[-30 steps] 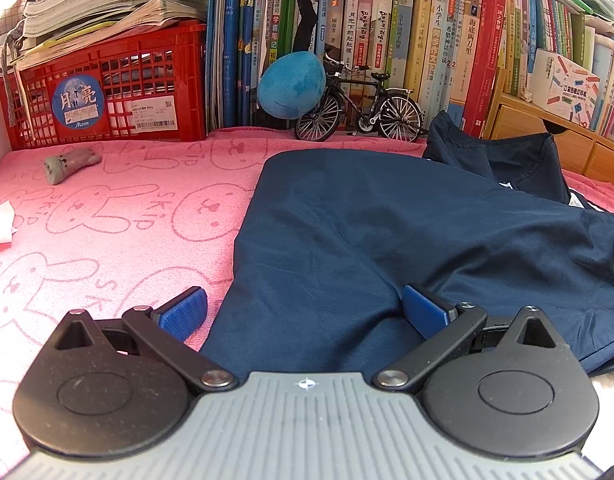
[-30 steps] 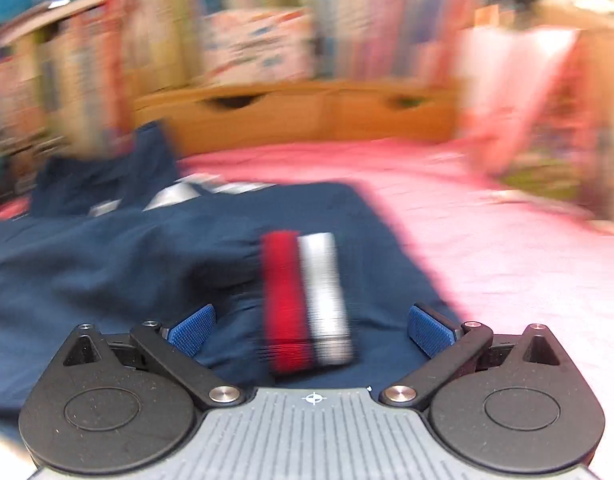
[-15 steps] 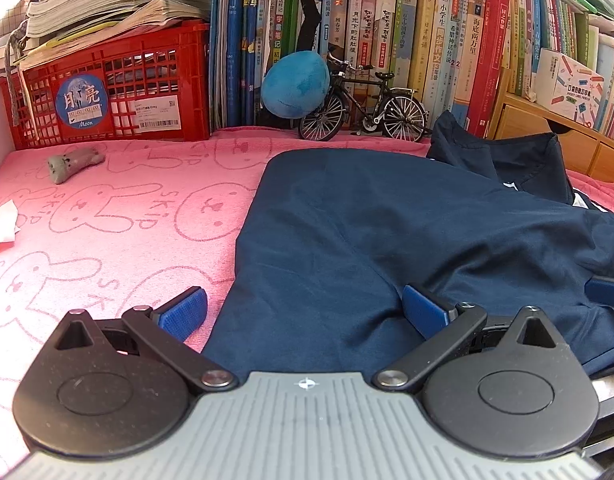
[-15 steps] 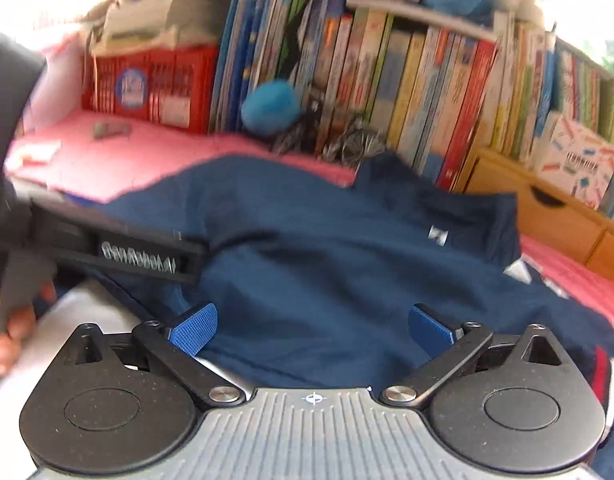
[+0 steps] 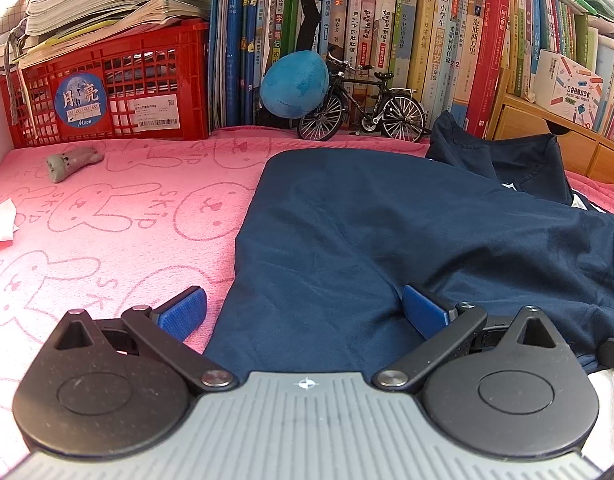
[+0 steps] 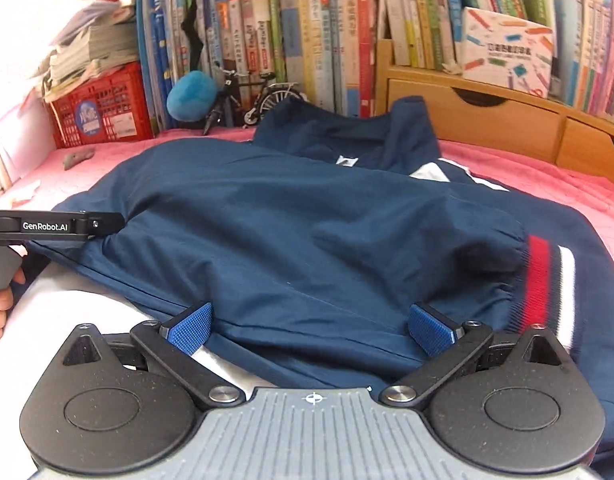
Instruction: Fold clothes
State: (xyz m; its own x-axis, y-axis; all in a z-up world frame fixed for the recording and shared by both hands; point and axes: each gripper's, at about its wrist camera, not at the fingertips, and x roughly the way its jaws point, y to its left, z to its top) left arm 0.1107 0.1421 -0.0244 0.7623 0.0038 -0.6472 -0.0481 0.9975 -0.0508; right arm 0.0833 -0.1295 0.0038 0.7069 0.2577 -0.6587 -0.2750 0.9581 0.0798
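the right gripper (image 6: 309, 322) has swung back from the striped cuff (image 6: 545, 284) to the navy jacket (image 6: 287, 216)'s near hem, beside the left gripper (image 5: 303, 308); both gape wide, holding nothing, likely poised to fold.

- My left hand-held gripper (image 5: 303, 312) shows matt black plastic arms, a ribbed grey plastic body and shiny metal pivot screws; its blue pads (image 5: 183, 314) are finely knurled, rubbery-looking.
- Same finish on my right hand-held gripper (image 6: 309, 326), pads (image 6: 431, 328) cross-hatched blue.
- The navy jacket (image 6: 291, 232) is smooth woven cloth with a faint sheen, softly creased; its cuff (image 6: 545, 288) is ribbed knit in red, white and navy.
- Underneath, the pink towel (image 5: 107, 216) is nubby terry cloth, matt.
- The red crate (image 5: 107, 96) is glossy plastic lattice with paper labels.
- Wooden drawers (image 6: 475, 120), pale and satin-smooth.
- The blue plush (image 5: 295, 82) looks fuzzy.
- The model bicycle (image 5: 363, 104) has glinting metal spokes.
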